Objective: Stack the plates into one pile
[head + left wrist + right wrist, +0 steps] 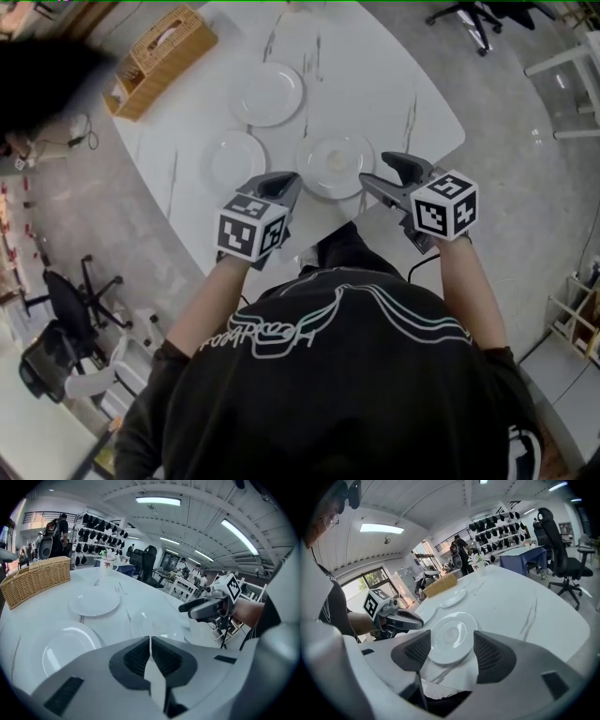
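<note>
left tool (286, 181) and right tool (384, 171) above three loose plates: no pile begun

item 1, left tool: jaws stood pressed together with nothing between them, as its own view showed. it hung over the near edge of the tabletop (375, 84), just short of the left plate (232, 161), touching nothing.

item 2, right tool: jaws stood wide apart and empty. in its own view they framed the near plate (451, 637), which lay flat on the tabletop beyond them, not gripped and not touched.

item 3, plates, count three, white, round: the near plate lay closest to the person, the left plate beside it, and the far plate (268, 94) further back towards the middle of the tabletop. each lay flat and alone. none overlapped or rested on another.

item 4, other: a wicker basket (159, 58) sat at the far left corner, well apart from the plates.

status, as judged: nothing of the task was done. all three plates waited to be lifted and gathered. the right tool looked placed to take the near plate first. two transfers onto a chosen base plate remained.
</note>
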Motion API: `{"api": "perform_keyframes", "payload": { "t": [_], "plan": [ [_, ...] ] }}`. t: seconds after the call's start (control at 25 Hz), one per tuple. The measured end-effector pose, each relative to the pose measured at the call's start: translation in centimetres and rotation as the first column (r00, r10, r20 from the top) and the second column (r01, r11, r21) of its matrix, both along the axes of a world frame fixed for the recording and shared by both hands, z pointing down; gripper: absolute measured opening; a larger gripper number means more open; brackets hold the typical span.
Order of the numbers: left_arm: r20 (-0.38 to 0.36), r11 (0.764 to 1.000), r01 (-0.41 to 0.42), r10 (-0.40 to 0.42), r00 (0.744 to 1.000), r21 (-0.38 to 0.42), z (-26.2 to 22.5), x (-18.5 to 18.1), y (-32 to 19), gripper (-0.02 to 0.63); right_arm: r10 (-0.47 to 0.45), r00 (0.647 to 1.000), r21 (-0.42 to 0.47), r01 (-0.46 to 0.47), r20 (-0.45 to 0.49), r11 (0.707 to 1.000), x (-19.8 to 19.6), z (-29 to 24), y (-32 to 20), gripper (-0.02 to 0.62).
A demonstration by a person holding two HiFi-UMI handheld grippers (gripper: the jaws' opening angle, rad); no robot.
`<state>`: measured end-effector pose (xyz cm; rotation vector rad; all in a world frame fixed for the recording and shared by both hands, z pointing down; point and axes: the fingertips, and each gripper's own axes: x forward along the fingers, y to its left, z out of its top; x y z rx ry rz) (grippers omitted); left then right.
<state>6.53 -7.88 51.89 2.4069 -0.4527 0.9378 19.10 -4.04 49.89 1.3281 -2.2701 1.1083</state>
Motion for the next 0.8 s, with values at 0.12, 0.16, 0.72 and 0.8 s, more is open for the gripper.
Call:
{"api": "perform_keyframes", "payload": {
  "t": [0.12,0.16,0.72,0.8],
  "plan": [
    [0.014,1.0,-0.005,0.005,1.0,-0.007,0.9,0.7,-0.3,0.032,-0.023,1.0,-0.026,0.023,-0.006,0.999,0.0,1.1,-0.7,0.285],
    [0.019,1.0,-0.007,0.007,1.0,-0.01,1.2,0.9,-0.4,0.032,-0.026,1.0,-0.033,0.026,-0.008,0.999,0.1,1.4,-1.0,0.285],
    [0.081,0.999,-0.015,0.019,0.997,-0.043,3.3,1.2,-0.9,0.032,-0.042,0.999,-0.104,0.04,-0.015,0.994,0.7,3.4,-2.6,0.285],
    [0.082,0.999,-0.015,0.018,0.996,-0.047,3.3,1.2,-0.9,0.032,-0.042,0.999,-0.109,0.041,-0.013,0.993,0.6,3.5,-2.7,0.285]
  ]
}}
